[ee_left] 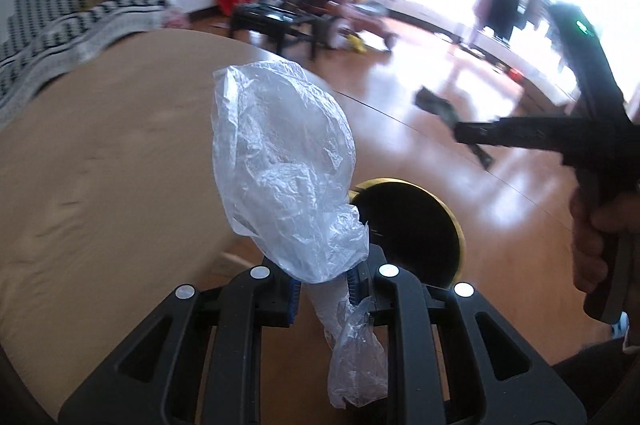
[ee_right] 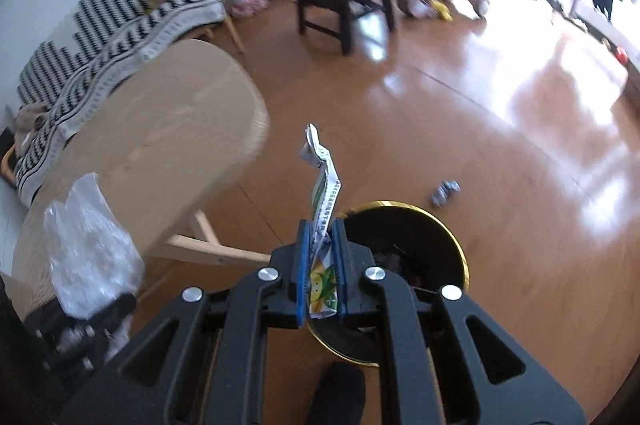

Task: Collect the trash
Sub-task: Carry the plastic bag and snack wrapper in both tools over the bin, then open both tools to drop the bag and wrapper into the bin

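Both tools are loaded: the left gripper [ee_left: 322,289] is clamped on a crumpled clear plastic bag [ee_left: 280,161], and the right gripper [ee_right: 322,265] is closed on a flattened printed wrapper [ee_right: 325,201]. Both hang above the gold-rimmed bin [ee_right: 452,237] on the floor beside the wooden table [ee_right: 172,129], so the pickup looks done and the drop is left. One more crumpled scrap [ee_right: 445,191] lies on the floor just beyond the bin, not yet collected
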`<state>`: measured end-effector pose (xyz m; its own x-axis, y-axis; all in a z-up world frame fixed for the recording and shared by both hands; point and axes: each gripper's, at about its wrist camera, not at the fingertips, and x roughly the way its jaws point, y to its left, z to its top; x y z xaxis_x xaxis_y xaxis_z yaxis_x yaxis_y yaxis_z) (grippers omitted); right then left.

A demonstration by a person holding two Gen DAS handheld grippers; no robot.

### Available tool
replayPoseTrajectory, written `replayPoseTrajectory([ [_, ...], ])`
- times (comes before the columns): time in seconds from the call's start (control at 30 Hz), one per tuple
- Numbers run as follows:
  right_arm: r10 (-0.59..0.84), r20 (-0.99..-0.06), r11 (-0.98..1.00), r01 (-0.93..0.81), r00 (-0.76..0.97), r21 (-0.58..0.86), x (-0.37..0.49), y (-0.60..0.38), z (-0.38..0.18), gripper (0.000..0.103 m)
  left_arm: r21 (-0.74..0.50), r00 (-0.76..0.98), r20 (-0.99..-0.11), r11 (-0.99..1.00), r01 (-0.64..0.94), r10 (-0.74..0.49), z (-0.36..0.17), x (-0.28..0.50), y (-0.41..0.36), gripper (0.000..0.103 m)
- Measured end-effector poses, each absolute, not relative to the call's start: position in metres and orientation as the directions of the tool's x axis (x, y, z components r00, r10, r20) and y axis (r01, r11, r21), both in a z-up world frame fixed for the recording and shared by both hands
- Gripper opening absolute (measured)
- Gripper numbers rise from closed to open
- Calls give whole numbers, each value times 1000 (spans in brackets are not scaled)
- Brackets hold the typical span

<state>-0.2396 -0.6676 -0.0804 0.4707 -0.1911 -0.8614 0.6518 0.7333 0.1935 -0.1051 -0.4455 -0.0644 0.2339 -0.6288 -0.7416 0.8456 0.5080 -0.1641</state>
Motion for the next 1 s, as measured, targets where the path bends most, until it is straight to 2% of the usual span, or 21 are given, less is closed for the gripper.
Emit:
replayPoseTrajectory([
  [0.33, -152, -905, 681, 705, 399, 197, -260, -691, -102, 12, -238, 52, -803, 400, 885, -594, -117, -132, -508, 18],
  [0.87, -154, -916, 667, 723, 370, 180, -247, -696, -105, 12, -279, -2, -802, 371, 886, -598, -124, -127, -531, 21],
  [0.93, -165, -918, 659, 733, 361, 169, -247, -697, -106, 12, -284, -6, -796, 366, 886, -605, -123, -126, -532, 40],
  [0.97, -168, -919, 654, 738, 357, 167, -246, -697, -106, 17, -285, -2, -791, 365, 886, -612, -122, -125, -531, 62],
  [1.0, -169, -919, 649, 742, 356, 168, -247, -698, -106, 24, -286, 7, -780, 366, 886, -626, -120, -125, -529, 73],
])
